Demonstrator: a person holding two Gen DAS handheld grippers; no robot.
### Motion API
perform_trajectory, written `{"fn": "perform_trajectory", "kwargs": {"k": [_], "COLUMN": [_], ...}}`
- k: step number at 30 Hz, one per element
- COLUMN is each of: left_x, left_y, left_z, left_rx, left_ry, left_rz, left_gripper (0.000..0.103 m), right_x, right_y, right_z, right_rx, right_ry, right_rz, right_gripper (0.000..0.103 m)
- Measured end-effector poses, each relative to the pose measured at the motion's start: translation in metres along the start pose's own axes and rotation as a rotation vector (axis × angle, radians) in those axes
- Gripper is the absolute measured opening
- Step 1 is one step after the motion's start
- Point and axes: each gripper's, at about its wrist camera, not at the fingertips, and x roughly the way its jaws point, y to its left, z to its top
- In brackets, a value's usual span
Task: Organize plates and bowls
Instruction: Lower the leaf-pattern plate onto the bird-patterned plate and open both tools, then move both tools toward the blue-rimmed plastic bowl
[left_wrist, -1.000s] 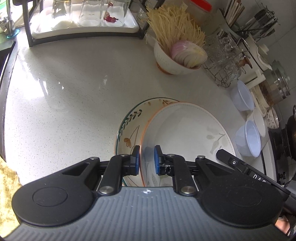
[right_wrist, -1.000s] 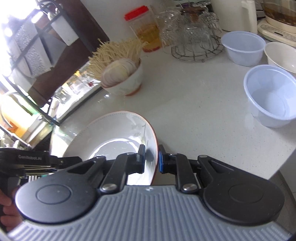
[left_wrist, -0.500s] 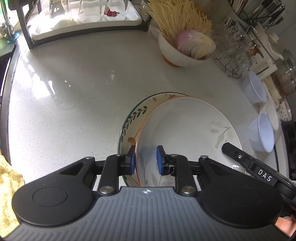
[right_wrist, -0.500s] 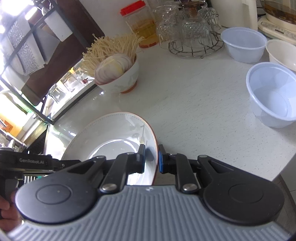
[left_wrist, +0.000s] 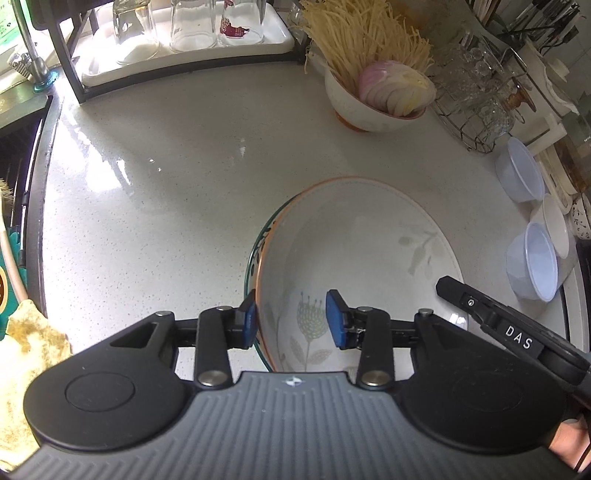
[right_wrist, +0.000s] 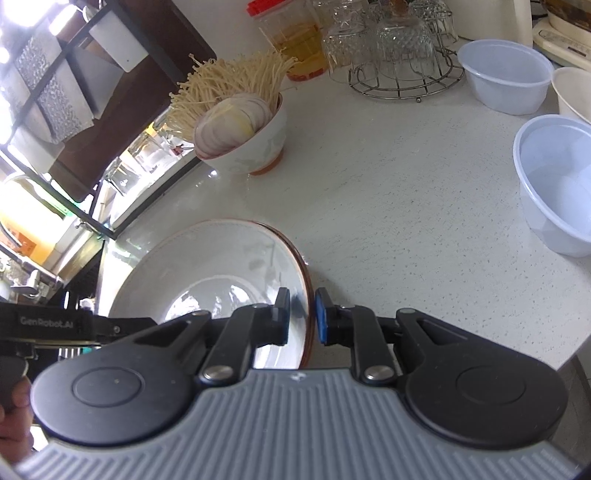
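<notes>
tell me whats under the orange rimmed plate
A green-rimmed patterned plate lies under the orange-rimmed plate; only its left edge shows, the rest is covered.

Two close wrist views, steeply down from opposite sides, sharing the stacked plates (left_wrist: 354, 236) and countertop (left_wrist: 166, 177).

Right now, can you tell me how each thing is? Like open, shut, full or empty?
Left gripper: jaws opening, astride the plate rim, pads not pressing.
Right gripper: shut on orange-rimmed plate.
Orange-rimmed plate: empty, nested in green-rimmed plate.
Ceramic bowl: full of noodles and onion slices.
Plastic bowls: empty, upright.
Glasses: upside down on wire rack.
</notes>
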Motion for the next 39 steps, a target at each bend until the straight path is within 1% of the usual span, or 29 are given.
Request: {"fn": "perform_trajectory", "kwargs": {"k": [4,7,11,14,17,20,23,27,31,33,39], "left_x": [-0.004,-0.009,-0.013,-0.018,-0.029,-0.044,-0.059,-0.078,-0.087,-0.087,-0.072], "left_y": [-0.004,-0.006,-0.006,-0.011,-0.020,-0.036,-0.052,-0.083,-0.108,-0.120,-0.150], "left_z": [-0.003,-0.008,-0.014,-0.018,-0.022,-0.026,-0.029,-0.035,-0.042,-0.045,-0.054], "left_rx": [-0.002,0.010,-0.007,-0.010,-0.002,0.015,0.012,0.037,0.048,0.051,0.088], "left_ry": [-0.001,-0.015,-0.028,-0.055,-0.101,-0.163,-0.218,-0.295,-0.348,-0.352,-0.316], "left_rz": [0.015,0.060,0.059,0.063,0.060,0.073,0.048,0.033,0.000,-0.017,-0.085], "left_gripper": [0.048,0.052,0.053,0.053,0.053,0.053,0.053,0.053,0.053,0.053,0.053], "right_x": [-0.005,-0.009,-0.011,-0.019,-0.033,-0.051,-0.073,-0.102,-0.127,-0.135,-0.150], "right_y": [0.000,-0.002,-0.006,-0.005,-0.004,-0.004,-0.006,-0.016,-0.029,-0.036,-0.063], "right_z": [0.002,0.004,0.004,0.006,0.012,0.021,0.028,0.034,0.036,0.035,0.031], "right_rx": [-0.011,-0.013,-0.013,-0.027,-0.059,-0.084,-0.114,-0.145,-0.173,-0.171,-0.130], "right_ry": [-0.007,-0.014,-0.002,-0.020,-0.059,-0.107,-0.160,-0.222,-0.272,-0.286,-0.303], "right_rz": [0.005,0.012,0.018,0.018,0.025,0.027,0.037,0.036,0.028,0.014,-0.033], "right_gripper": [0.018,0.019,0.019,0.019,0.019,0.019,0.019,0.019,0.019,0.019,0.019]}}
